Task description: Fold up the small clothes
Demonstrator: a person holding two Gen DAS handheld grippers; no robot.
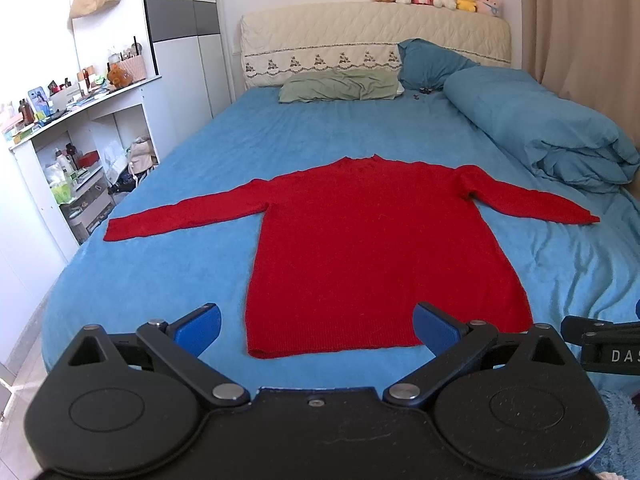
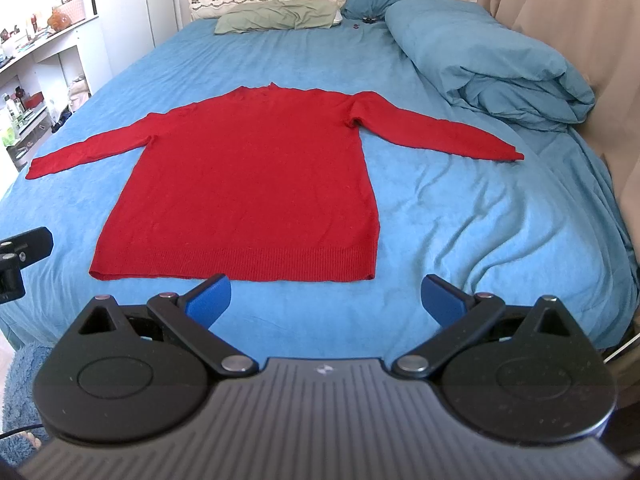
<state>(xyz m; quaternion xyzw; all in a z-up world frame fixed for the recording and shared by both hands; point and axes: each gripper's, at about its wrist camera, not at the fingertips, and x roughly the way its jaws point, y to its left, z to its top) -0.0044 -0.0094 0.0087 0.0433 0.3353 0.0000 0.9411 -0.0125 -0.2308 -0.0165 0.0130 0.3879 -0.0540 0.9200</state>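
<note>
A red long-sleeved sweater [image 1: 360, 248] lies flat on the blue bed sheet [image 1: 200, 280], both sleeves spread out sideways, hem toward me. It also shows in the right wrist view [image 2: 248, 184]. My left gripper [image 1: 318, 330] is open and empty, held above the bed's near edge just short of the hem. My right gripper [image 2: 326, 300] is open and empty, in front of the hem's right half. Part of the right gripper's body shows at the right edge of the left wrist view.
A rolled blue duvet [image 2: 488, 64] lies along the right side of the bed. A green pillow [image 1: 340, 86] and a blue pillow [image 1: 432, 62] sit at the headboard. White shelves [image 1: 60, 152] with clutter stand left of the bed. A curtain [image 2: 580, 20] hangs at the right.
</note>
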